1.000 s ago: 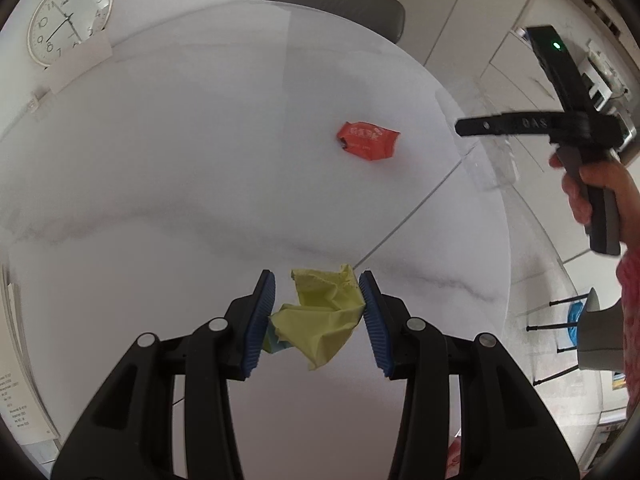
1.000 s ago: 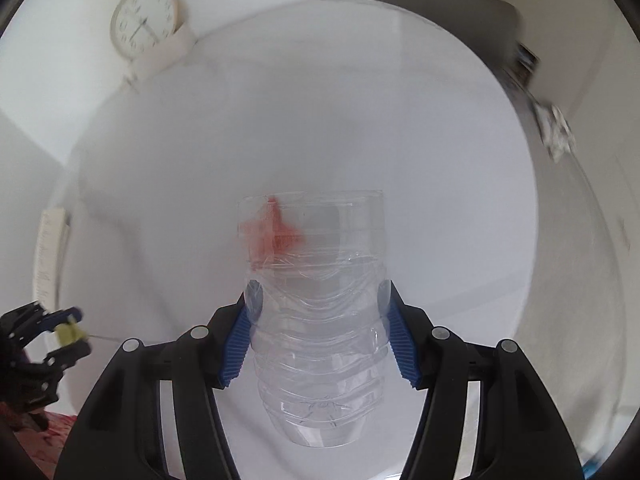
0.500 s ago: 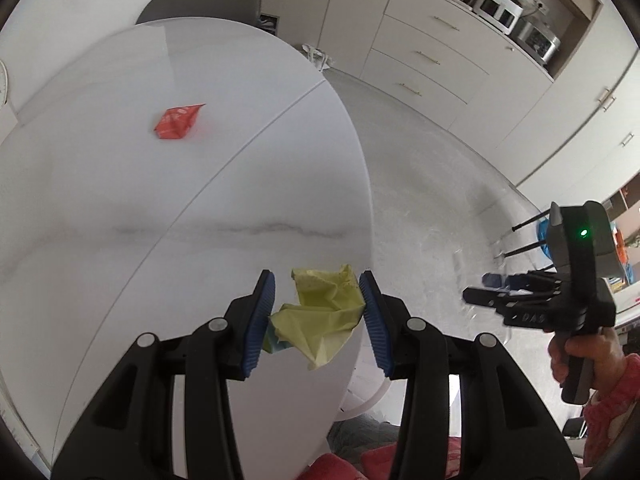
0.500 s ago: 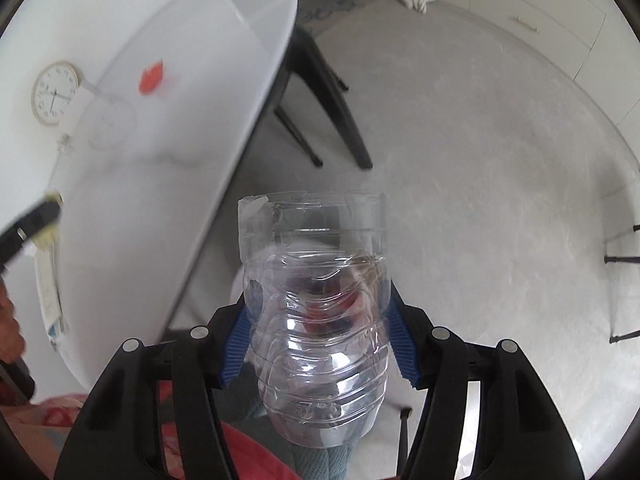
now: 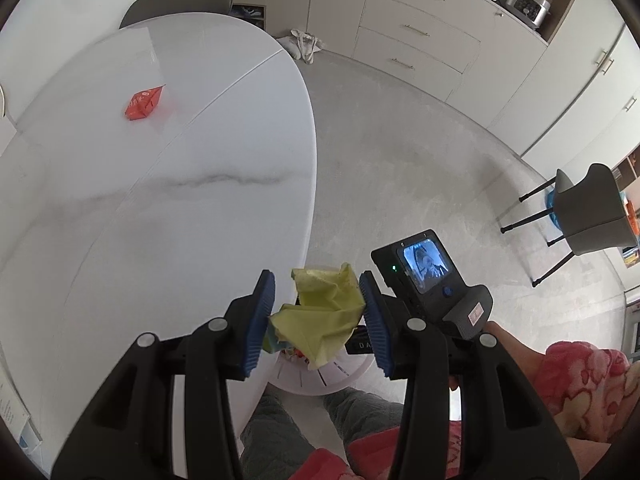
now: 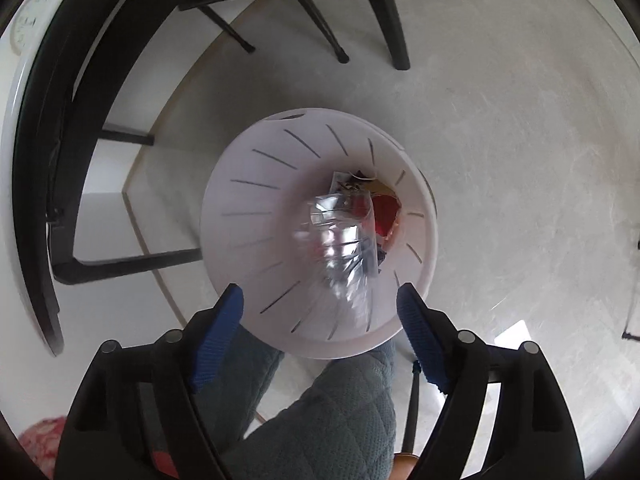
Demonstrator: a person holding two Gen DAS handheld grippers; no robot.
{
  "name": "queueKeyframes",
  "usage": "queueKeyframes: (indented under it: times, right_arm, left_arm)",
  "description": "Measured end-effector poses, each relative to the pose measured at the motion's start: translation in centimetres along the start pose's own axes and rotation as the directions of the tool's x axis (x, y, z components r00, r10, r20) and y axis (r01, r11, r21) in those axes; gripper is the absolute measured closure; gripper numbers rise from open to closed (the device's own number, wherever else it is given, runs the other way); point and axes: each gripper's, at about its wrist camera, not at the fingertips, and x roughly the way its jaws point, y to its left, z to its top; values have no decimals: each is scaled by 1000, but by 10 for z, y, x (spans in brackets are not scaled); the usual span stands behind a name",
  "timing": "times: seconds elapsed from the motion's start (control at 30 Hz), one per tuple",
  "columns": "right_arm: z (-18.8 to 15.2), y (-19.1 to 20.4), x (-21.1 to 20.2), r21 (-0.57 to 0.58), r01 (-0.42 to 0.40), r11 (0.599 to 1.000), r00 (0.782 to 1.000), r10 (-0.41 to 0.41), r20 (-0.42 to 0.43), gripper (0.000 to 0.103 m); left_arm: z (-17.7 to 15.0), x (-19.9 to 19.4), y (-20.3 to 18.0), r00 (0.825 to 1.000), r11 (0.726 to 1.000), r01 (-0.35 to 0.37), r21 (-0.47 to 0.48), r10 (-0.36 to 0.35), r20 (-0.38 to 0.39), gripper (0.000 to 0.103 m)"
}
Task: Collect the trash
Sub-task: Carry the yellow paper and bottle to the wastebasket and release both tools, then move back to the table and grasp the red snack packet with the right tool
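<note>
The right hand-held gripper hangs straight over the white bin on the floor so that what it lets go lands inside: its jaws are opening, and the clear plastic bottle, blurred and clear of both pads, sits within the bin's mouth above other rubbish. The left hand-held gripper is clamped on a crumpled yellow-green wrapper, held just past the desk edge above the same bin, probably next to drop, while a red packet waits on the desk
</note>
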Motion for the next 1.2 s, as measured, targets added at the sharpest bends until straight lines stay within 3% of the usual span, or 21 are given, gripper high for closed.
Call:
queueKeyframes:
  times: [0.07, 0.17, 0.37, 0.5, 0.6, 0.67, 0.73, 0.87, 1.0, 1.1, 1.2]
  right_arm:
    - [-6, -17, -16, 49, -12, 999, 999, 11, 34, 12]
    - [-20, -42, -42, 107, 22, 994, 996, -32, 88, 10]
    - [-56, -101, -100, 244, -22, 970, 975, -33, 219, 10]
    - [-77, -125, -122, 300, -37, 953, 964, -45, 261, 10]
    - [-90, -129, -127, 310, -45, 950, 961, -43, 273, 10]
    - [-95, -129, -127, 306, -44, 951, 961, -43, 272, 10]
    - [-97, -125, -124, 299, -48, 953, 963, -35, 268, 10]
    - [-99, -120, -124, 279, -46, 959, 964, -31, 265, 10]
    - [-95, -108, -136, 238, -19, 971, 959, -49, 278, 10]
    - [-90, -91, -158, 190, 11, 982, 945, -72, 319, 10]
    - [-83, -66, -187, 127, 41, 991, 926, -86, 368, 10]
  left_arm:
    - [-5, 3, -13, 1000, 999, -23, 41, 23, -10, 60]
    - [-15, 13, -35, 997, 987, -63, 144, 68, -28, 60]
    - [-52, 58, -90, 985, 924, -103, 369, 146, -89, 59]
    - [-76, 98, -111, 973, 885, -115, 452, 191, -126, 59]
    - [-85, 131, -111, 963, 887, -115, 448, 211, -169, 58]
    - [-87, 147, -110, 955, 889, -127, 441, 229, -187, 39]
    - [-86, 156, -108, 952, 893, -143, 426, 242, -187, 28]
    - [-74, 149, -102, 959, 916, -136, 377, 218, -183, 19]
    - [-54, 116, -103, 975, 946, -115, 302, 166, -148, 19]
    - [-33, 69, -100, 990, 967, -100, 233, 120, -74, 13]
    - [-10, 23, -86, 993, 978, -118, 173, 117, 11, 8]
